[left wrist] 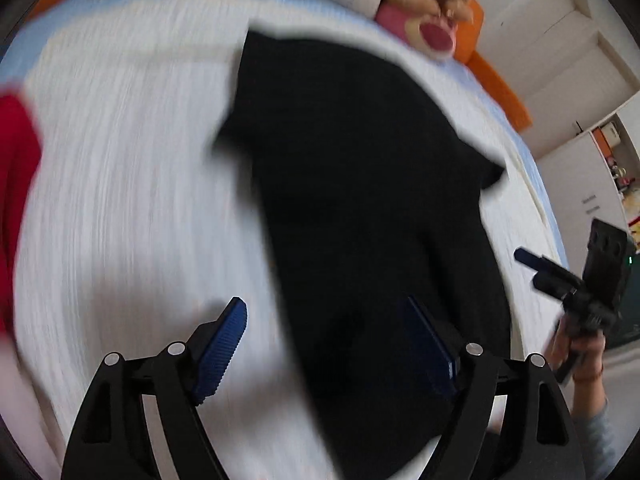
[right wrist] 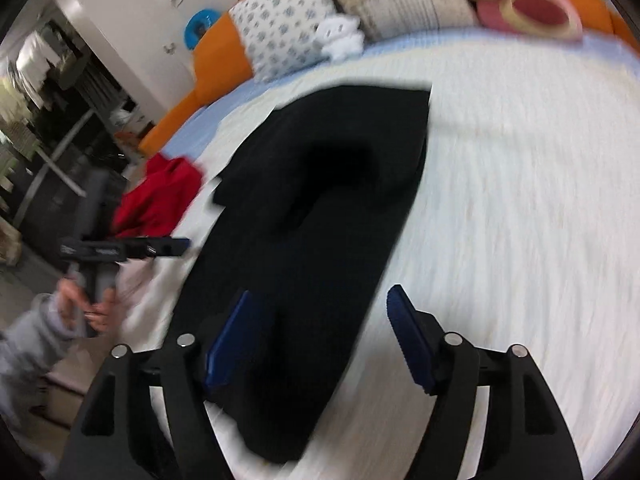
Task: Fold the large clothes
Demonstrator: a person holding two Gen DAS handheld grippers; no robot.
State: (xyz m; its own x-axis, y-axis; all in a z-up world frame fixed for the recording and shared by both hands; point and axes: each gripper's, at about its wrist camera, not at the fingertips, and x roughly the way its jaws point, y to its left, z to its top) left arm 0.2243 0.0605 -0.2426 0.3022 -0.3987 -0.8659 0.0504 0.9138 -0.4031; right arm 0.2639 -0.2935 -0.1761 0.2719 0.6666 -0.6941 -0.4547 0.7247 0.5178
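Observation:
A large black garment (left wrist: 352,184) lies folded lengthwise on the white ribbed bedspread (left wrist: 132,184); it also shows in the right wrist view (right wrist: 320,216). My left gripper (left wrist: 326,320) is open and empty, above the garment's near end. My right gripper (right wrist: 320,312) is open and empty, above the garment's near right edge. Each gripper shows in the other's view, the right gripper (left wrist: 524,258) at the right, the left gripper (right wrist: 182,244) at the left. Both views are motion-blurred.
A red garment (right wrist: 160,196) lies at the bed's left edge, also in the left wrist view (left wrist: 16,184). Pillows (right wrist: 288,20) and a plush toy (right wrist: 528,4) sit at the orange headboard (right wrist: 208,60). White cupboards (left wrist: 560,40) stand right of the bed.

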